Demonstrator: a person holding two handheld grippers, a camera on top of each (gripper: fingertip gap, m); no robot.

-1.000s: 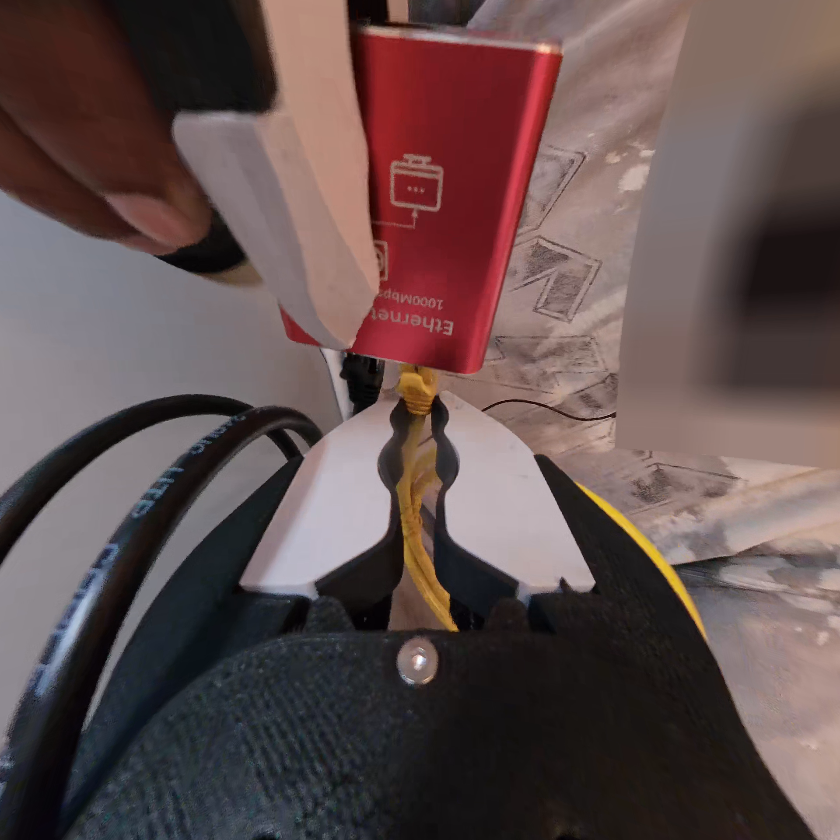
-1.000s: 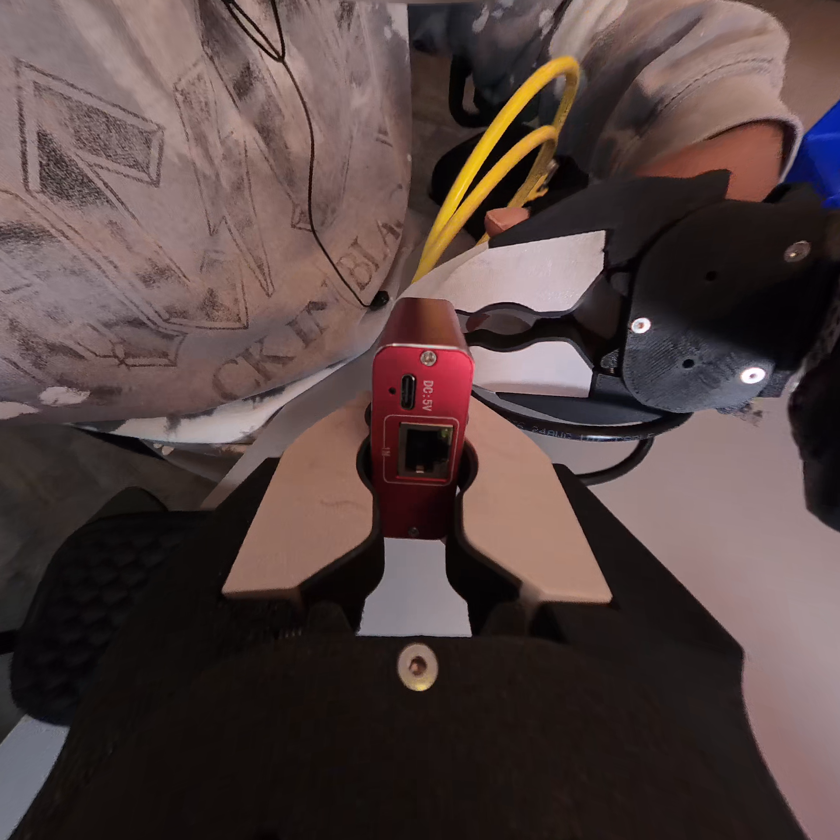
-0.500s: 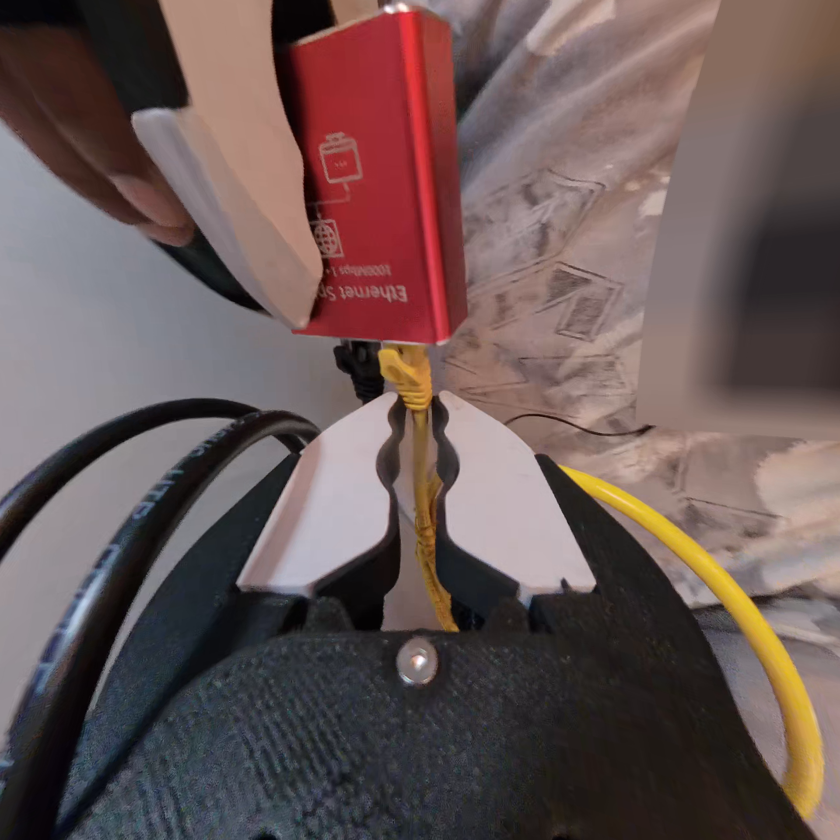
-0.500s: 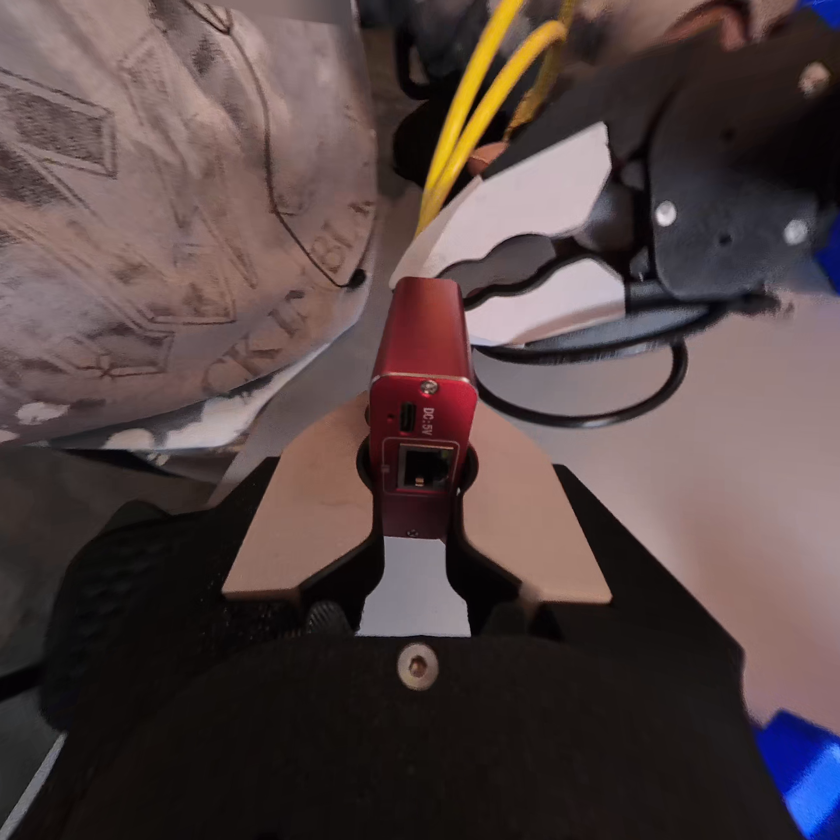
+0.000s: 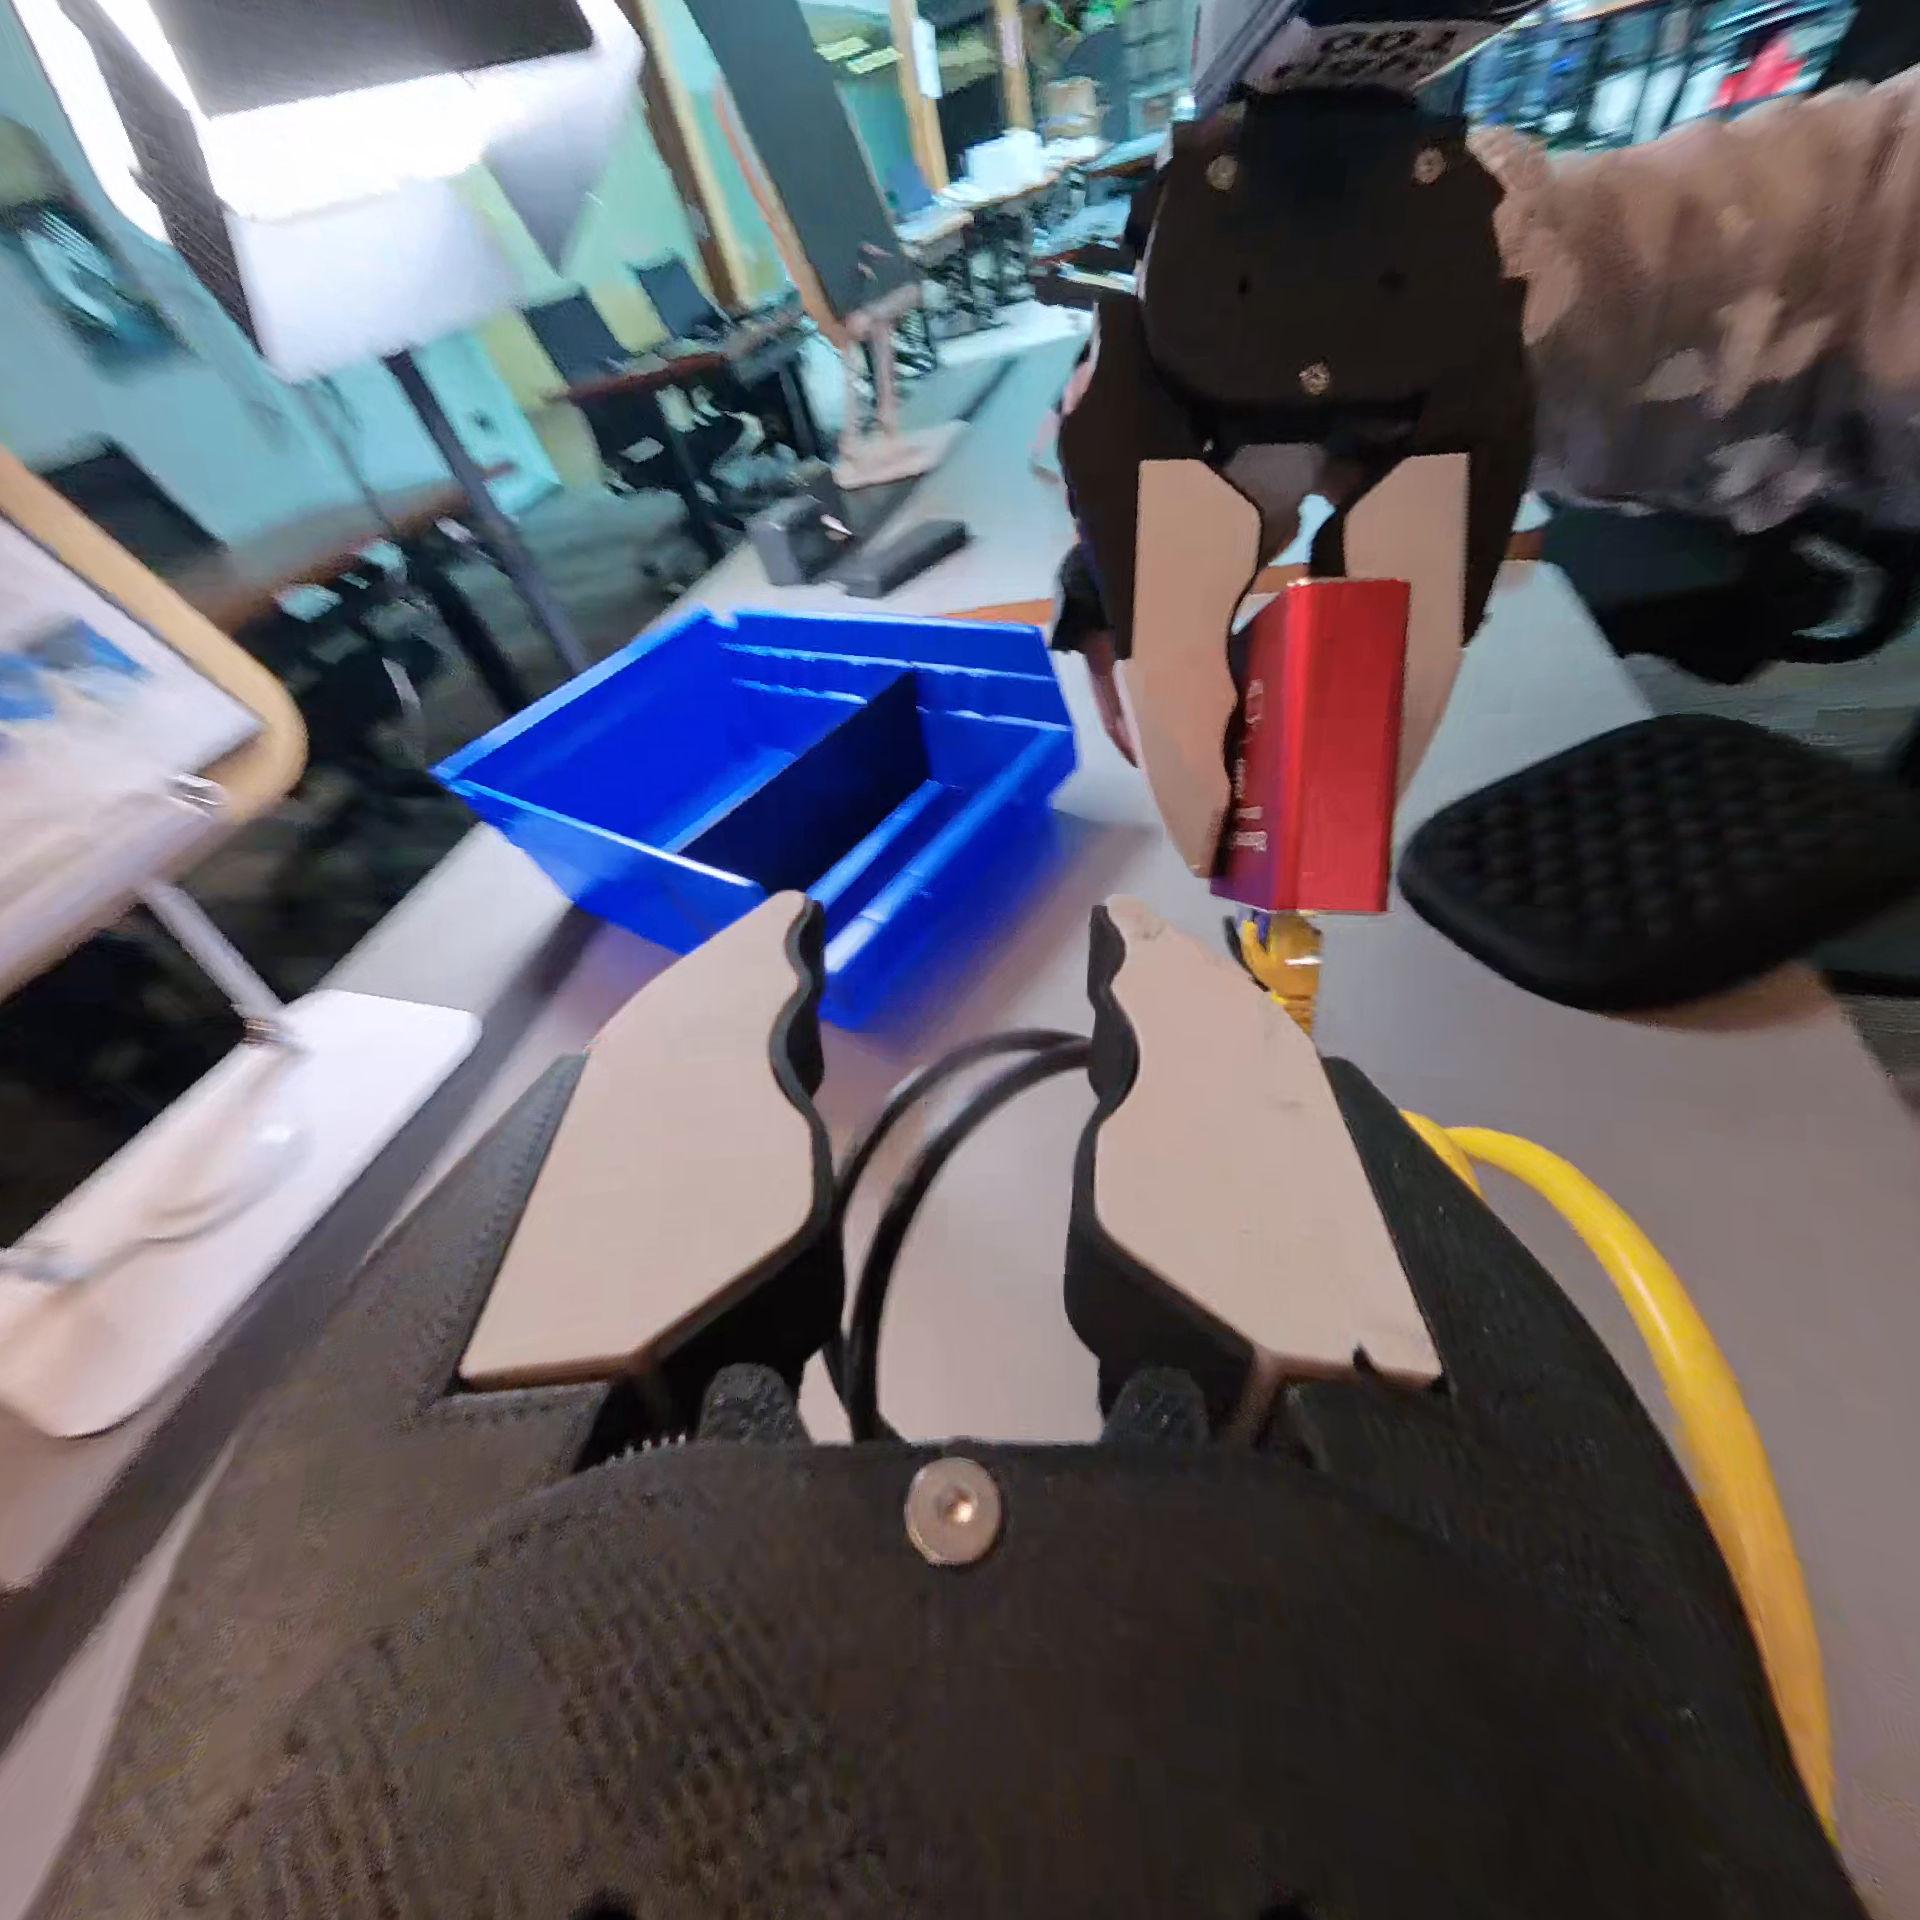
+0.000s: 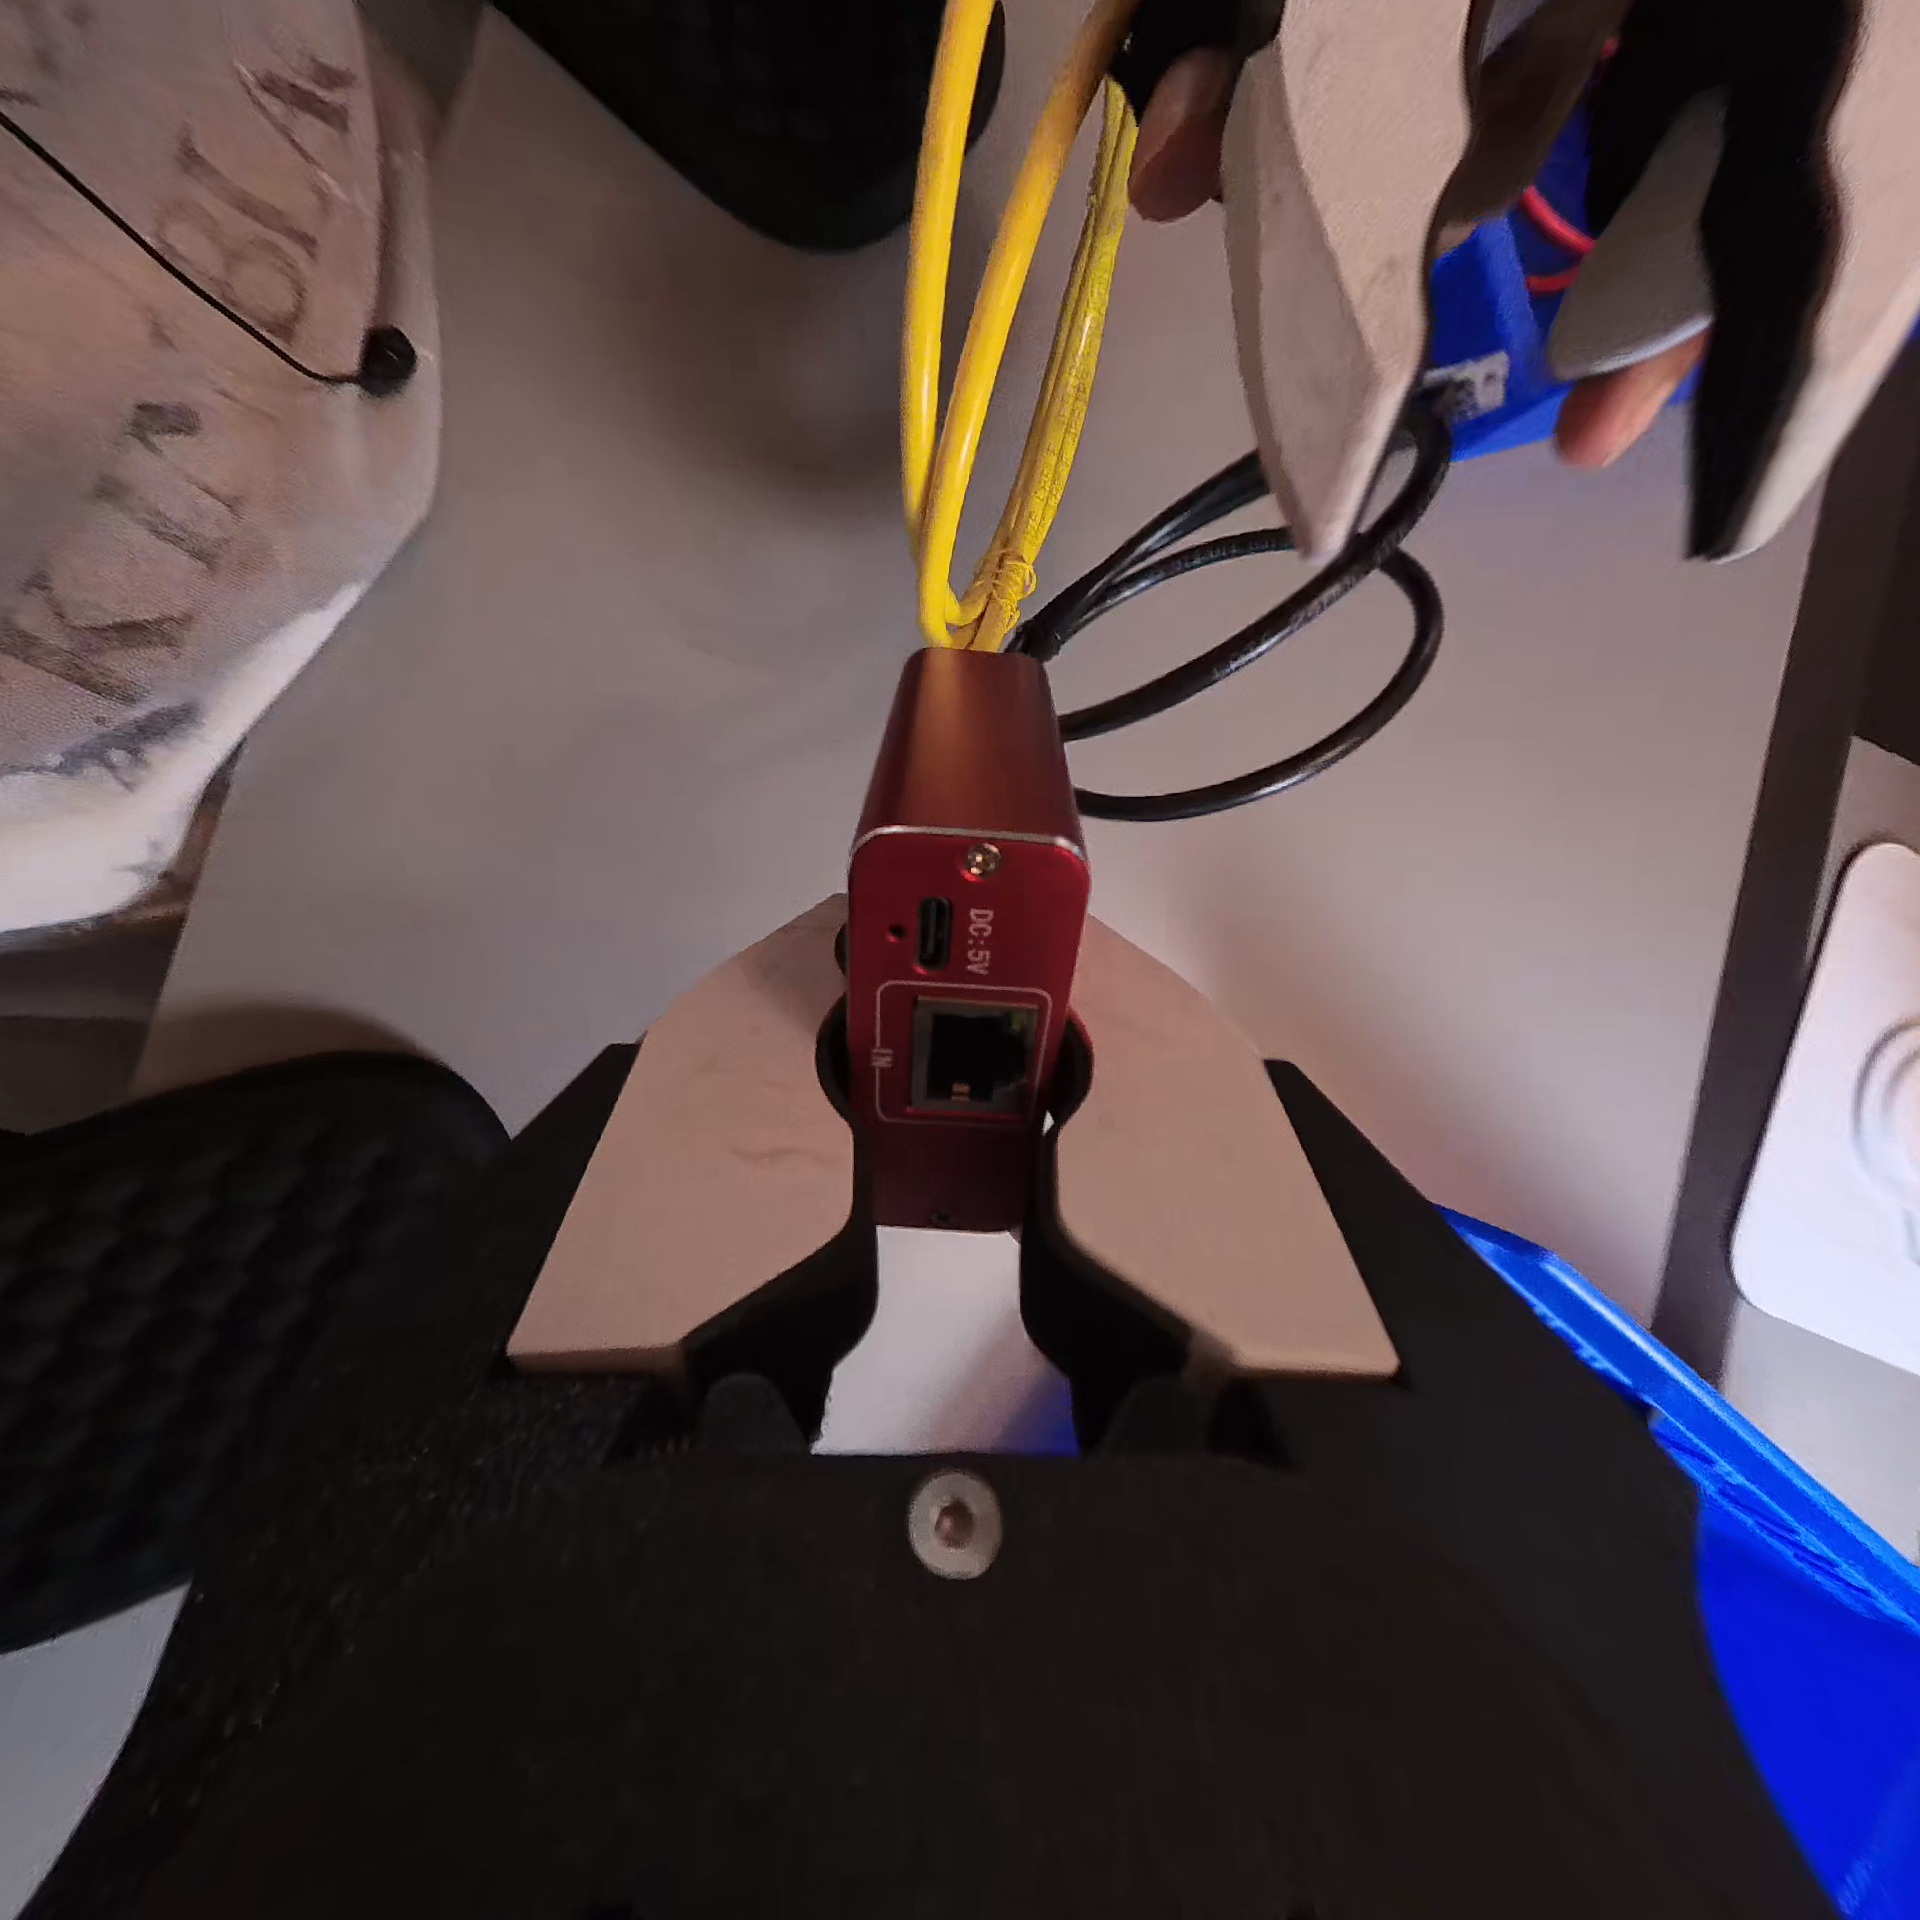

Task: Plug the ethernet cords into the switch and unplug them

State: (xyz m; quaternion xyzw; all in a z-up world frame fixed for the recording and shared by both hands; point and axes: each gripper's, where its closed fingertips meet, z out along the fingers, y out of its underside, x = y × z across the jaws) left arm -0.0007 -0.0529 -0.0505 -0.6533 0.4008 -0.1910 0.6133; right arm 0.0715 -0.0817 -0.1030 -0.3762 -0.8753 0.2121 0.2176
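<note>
In the right wrist view my right gripper (image 6: 961, 920) is shut on the red switch (image 6: 966, 1039), its pads pressing both sides. A yellow ethernet cord (image 6: 987, 416) is plugged into the switch's far end, and a black cord (image 6: 1299, 675) runs to the same end. In the left wrist view my left gripper (image 5: 956, 935) is open and empty, just left of the yellow plug (image 5: 1283, 956) under the switch (image 5: 1309, 748). A loop of the black cord (image 5: 935, 1081) lies on the table beneath its fingers. The left gripper also shows open in the right wrist view (image 6: 1517, 520).
A blue bin (image 5: 769, 758) stands on the grey table (image 5: 1558, 1091) beyond my left gripper. A black mesh pad (image 5: 1662, 852) is to the right. A white monitor base (image 5: 208, 1195) sits at the left. A person's patterned shirt (image 6: 156, 416) is close by.
My left gripper opened and let go of the yellow cord, then drew back and swung away from the switch. The yellow plug stays in the switch. The right gripper keeps its hold.
</note>
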